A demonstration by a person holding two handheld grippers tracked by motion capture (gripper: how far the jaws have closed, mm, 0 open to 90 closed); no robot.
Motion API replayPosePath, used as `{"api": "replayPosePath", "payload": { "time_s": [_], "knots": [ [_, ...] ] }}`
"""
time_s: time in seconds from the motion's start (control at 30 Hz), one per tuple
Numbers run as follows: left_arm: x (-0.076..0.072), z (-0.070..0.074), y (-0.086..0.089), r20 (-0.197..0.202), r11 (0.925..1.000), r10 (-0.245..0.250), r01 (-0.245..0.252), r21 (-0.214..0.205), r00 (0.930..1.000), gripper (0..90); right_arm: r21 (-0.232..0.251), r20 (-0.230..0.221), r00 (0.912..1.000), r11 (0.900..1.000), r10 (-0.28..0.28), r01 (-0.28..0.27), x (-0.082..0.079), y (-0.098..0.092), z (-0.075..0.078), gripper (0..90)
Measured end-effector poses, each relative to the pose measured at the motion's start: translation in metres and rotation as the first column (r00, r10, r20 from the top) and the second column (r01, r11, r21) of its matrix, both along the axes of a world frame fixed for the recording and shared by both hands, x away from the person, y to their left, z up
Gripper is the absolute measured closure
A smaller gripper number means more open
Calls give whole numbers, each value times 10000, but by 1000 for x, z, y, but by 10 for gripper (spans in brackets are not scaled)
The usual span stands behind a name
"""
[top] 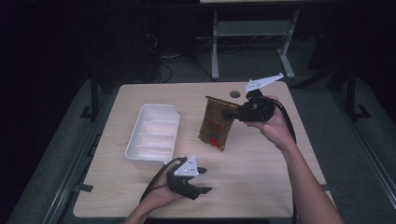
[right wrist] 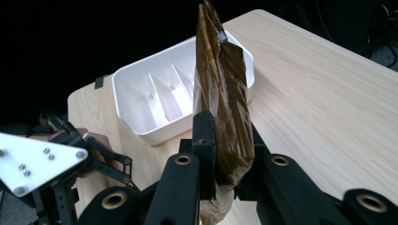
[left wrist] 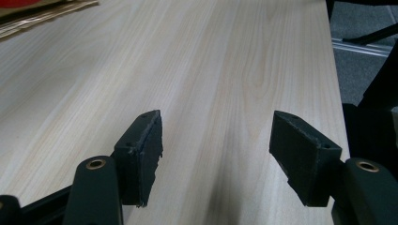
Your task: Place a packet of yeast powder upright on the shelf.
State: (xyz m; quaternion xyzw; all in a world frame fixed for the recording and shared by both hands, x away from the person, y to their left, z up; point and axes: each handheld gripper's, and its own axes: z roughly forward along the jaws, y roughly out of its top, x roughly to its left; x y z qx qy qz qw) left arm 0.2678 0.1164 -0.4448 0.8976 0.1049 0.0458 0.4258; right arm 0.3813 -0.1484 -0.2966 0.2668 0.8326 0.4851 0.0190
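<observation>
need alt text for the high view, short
A person's right gripper holds a brown snack bag by its side, lifted above a light wooden table. The left gripper hovers open and empty near the table's front edge, beside a white divided tray. A small dark round object lies near the far edge.

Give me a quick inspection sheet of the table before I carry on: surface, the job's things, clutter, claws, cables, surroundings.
Surface: pale wood table, bare in front.
Job's things: brown bag held up off the table; white tray with dividers, nothing seen inside.
Clutter: small dark round thing at the far edge.
Claws: right claw shut on the brown bag; left claw open, nothing between.
Cables: black cable trails from the left claw.
Surroundings: dark floor, table legs behind.
</observation>
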Motion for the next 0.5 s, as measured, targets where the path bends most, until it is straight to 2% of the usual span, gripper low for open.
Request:
{"api": "replayPosePath", "payload": {
  "time_s": [0.5],
  "knots": [
    [-4,0,4,163,10000,7,-8,69,9999,319,1,101,9989,9989,459,-459,14,34,12,818]
  ]
}}
